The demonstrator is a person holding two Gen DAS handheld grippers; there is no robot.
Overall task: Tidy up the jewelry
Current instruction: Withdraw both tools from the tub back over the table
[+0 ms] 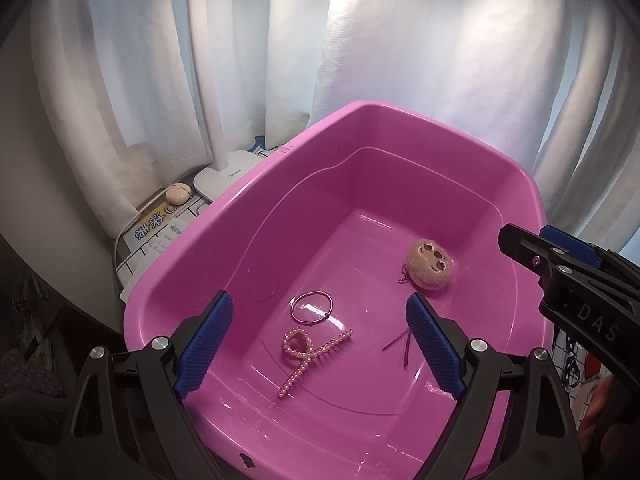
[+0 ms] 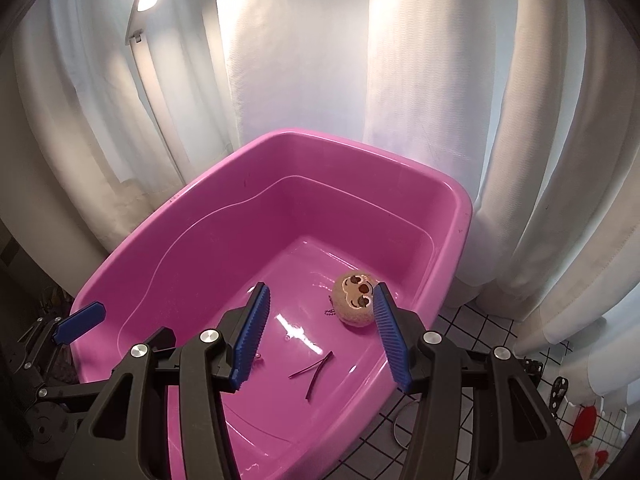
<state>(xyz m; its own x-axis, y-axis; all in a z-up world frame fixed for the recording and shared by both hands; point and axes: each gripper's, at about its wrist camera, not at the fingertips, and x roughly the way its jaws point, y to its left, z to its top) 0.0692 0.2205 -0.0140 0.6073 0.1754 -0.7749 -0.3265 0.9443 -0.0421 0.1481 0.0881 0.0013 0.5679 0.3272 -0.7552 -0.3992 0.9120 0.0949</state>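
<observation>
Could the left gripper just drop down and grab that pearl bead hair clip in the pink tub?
Probably yes. The left gripper hovers with its jaws wide open, and the pearl bead hair clip lies between them on the pink plastic tub's floor, uncovered. Only the thin pink ring bracelet lies close beside it.

White curtains [image 1: 440, 60], a lamp base [image 1: 228, 172], beige case [image 1: 178, 192] beside it.

Left gripper [image 1: 320, 344] hangs over the near end of the pink tub [image 1: 224, 216], blue pads wide apart and holding nothing. Right between them on the tub floor: a pearl hair clip [image 1: 306, 354], with a thin pink bangle [image 1: 312, 306] just past it. Tucked by the right pad are 2 dark pink hairpins [image 1: 398, 342]. Further ahead-right sits a fuzzy plush face charm [image 1: 430, 264]. The right gripper [image 1: 560, 264] pokes in from the right edge.
</observation>
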